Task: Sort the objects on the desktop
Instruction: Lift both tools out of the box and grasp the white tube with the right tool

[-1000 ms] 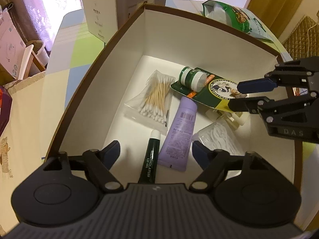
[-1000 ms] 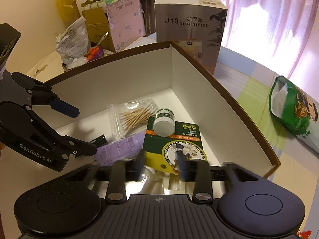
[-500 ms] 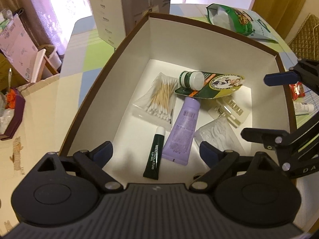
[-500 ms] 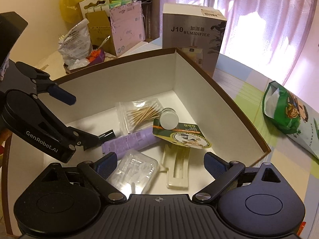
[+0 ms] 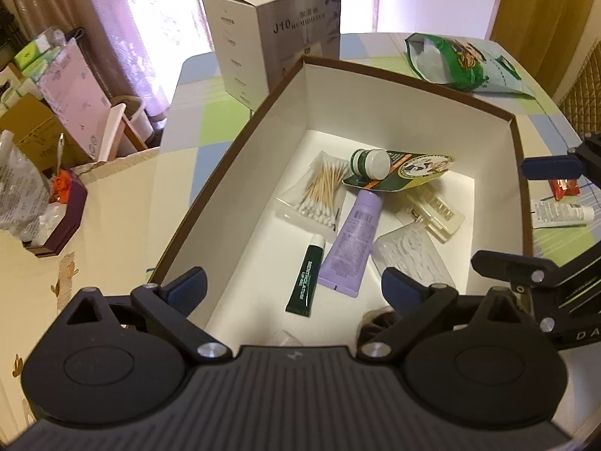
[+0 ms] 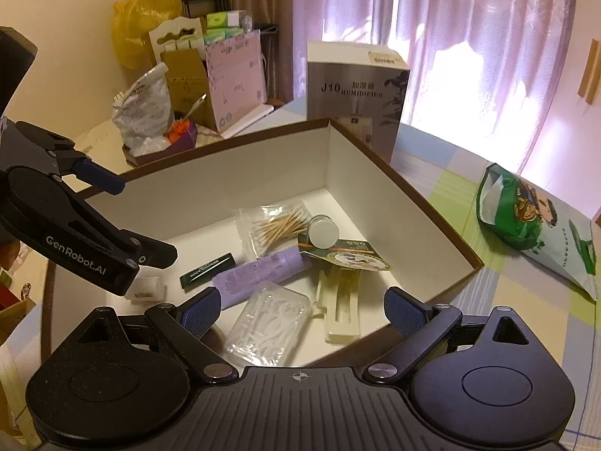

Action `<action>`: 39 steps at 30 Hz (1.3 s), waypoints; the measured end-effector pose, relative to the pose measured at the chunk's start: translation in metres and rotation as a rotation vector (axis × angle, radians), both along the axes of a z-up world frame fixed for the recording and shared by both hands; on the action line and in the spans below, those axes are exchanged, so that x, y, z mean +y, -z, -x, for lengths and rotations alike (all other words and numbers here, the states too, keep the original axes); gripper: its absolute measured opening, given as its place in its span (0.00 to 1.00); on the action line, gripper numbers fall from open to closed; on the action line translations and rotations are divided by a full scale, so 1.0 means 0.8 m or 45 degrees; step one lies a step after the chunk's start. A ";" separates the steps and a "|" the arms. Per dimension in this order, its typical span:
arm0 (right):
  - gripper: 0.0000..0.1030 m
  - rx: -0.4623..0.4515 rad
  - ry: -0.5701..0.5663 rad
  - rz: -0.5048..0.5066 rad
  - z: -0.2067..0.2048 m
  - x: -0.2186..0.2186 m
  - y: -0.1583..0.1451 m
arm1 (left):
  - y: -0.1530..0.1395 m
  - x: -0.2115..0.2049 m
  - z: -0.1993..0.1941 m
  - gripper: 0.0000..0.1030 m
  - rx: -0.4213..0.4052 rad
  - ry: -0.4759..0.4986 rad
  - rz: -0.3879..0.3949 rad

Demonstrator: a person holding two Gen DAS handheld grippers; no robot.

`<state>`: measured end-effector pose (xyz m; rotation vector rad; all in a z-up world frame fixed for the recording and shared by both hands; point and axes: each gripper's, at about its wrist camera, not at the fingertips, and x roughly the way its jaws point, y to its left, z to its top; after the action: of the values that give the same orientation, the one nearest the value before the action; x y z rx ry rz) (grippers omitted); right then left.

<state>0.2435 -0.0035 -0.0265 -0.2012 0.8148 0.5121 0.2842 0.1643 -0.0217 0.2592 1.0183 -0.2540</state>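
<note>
1. Left wrist view: my left gripper [image 5: 293,285] hangs over the near end of the box [image 5: 409,75], fingers spread wide and holding nothing. Inside lie the cotton swabs [image 5: 319,195], the purple tube [image 5: 353,240], the dark green lip-gel tube [image 5: 306,278], a clear blister pack [image 5: 409,255], a cream plastic piece [image 5: 435,210] and the green carded bottle [image 5: 390,171]. Outside the box, past its right wall, a white tube [image 5: 561,213] and a small red packet [image 5: 565,188] lie on the table. I judge one of these the next thing to sort. The white tube lies crosswise, its long axis running left to right in this view. My right gripper [image 5: 522,210] is just beside them, so that hand is much the nearer.

2. Right wrist view: my right gripper [image 6: 302,310] is level above the box's near right rim, looking in, its jaws wide apart and empty. The white tube and red packet do not show here. I take them to lie off to the right, so a swing that way would be needed. The green snack bag [image 6: 526,221] lies well apart on the right. The humidifier carton [image 6: 357,86] stands behind the box.
</note>
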 end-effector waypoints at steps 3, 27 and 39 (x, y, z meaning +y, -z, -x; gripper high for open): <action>0.96 -0.020 0.003 -0.028 0.016 -0.010 -0.009 | -0.009 -0.002 0.017 0.95 -0.016 -0.019 0.000; 0.96 0.015 0.280 -0.099 0.162 -0.220 -0.015 | -0.047 -0.142 0.168 0.96 -0.085 0.176 0.157; 0.96 0.075 0.385 -0.053 0.182 -0.341 0.031 | -0.016 -0.236 0.166 0.95 -0.045 0.308 0.148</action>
<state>0.0978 -0.2762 -0.0512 -0.0227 0.8731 0.2506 0.1516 -0.0249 -0.0088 0.2804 0.9334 -0.5248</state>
